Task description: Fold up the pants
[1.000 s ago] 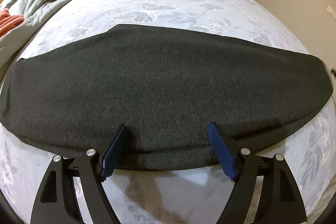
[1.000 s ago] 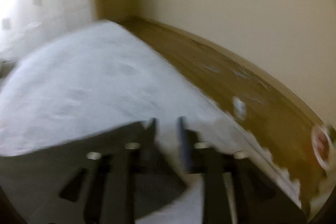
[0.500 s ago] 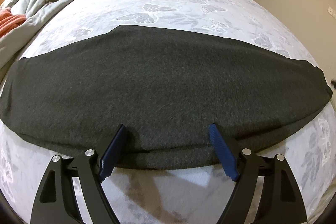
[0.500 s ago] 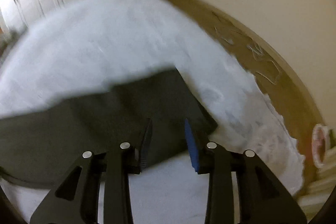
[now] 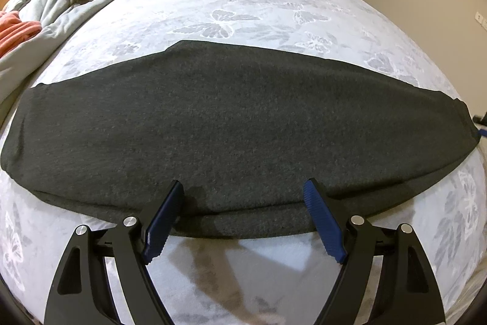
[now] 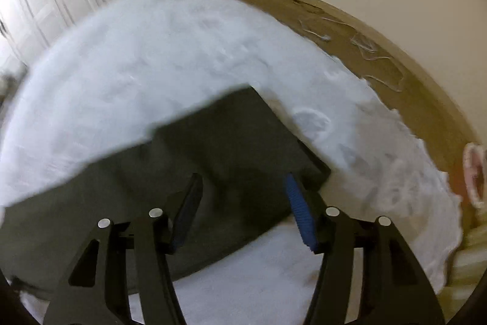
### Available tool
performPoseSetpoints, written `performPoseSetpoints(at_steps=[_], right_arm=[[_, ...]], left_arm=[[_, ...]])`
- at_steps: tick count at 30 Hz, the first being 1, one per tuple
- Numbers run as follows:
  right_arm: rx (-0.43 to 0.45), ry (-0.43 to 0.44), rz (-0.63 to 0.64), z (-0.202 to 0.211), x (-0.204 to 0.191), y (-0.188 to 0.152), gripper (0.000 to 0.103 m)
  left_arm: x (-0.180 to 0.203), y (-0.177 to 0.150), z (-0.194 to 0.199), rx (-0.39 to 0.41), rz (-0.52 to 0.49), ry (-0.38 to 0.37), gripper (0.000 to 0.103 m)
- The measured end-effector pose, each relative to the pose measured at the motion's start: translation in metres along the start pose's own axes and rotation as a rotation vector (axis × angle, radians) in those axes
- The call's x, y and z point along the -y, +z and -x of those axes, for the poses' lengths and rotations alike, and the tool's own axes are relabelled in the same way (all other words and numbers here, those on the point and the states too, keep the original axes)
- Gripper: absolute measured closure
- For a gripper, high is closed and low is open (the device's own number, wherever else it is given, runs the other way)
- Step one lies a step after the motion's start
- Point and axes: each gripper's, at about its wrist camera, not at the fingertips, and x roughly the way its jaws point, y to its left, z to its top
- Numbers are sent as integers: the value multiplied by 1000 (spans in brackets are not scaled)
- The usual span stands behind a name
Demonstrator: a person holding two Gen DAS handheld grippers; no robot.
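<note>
pants [image 5: 237, 124] flat on bed [image 5: 243, 5] | my left gripper [image 5: 243, 188] open at near edge | my right gripper [image 6: 243, 181] open over its right end

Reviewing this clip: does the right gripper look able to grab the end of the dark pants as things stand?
Probably yes. The right tongs are open, straddling the corner of the pants lying flat on the bed, with nothing between them; blur hides whether they touch.

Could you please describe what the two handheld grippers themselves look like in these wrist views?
The left gripper and right gripper look alike: matte black plastic linkage arms with triangular cut-outs, round silver pivot bolts, and two fingers faced with ribbed blue pads. No cables, markings or sleeves show.
</note>
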Motion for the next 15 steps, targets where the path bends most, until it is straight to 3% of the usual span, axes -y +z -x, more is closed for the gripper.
performPoseSetpoints(at_steps=[2, 4, 5, 7, 9, 12, 15], right_arm=[[1, -15, 74, -6, -9, -3, 48], [-63, -148, 131, -31, -7, -8, 48], [-78, -173, 122, -37, 2, -10, 48], [-47, -139, 57, -29, 16, -2, 53], [12, -153, -1, -8, 23, 4, 51], [82, -93, -113, 20, 36, 12, 51], [103, -91, -191, 46, 48, 9, 40]], left_arm=[[1, 1, -1, -3, 1, 0, 25], [3, 2, -1, -3, 3, -3, 25], [4, 2, -1, -3, 1, -3, 25], [5, 1, 0, 0, -5, 1, 25], [5, 0, 0, 1, -11, 4, 25], [6, 0, 0, 0, -12, 5, 25], [5, 0, 1, 2, -1, -6, 25]])
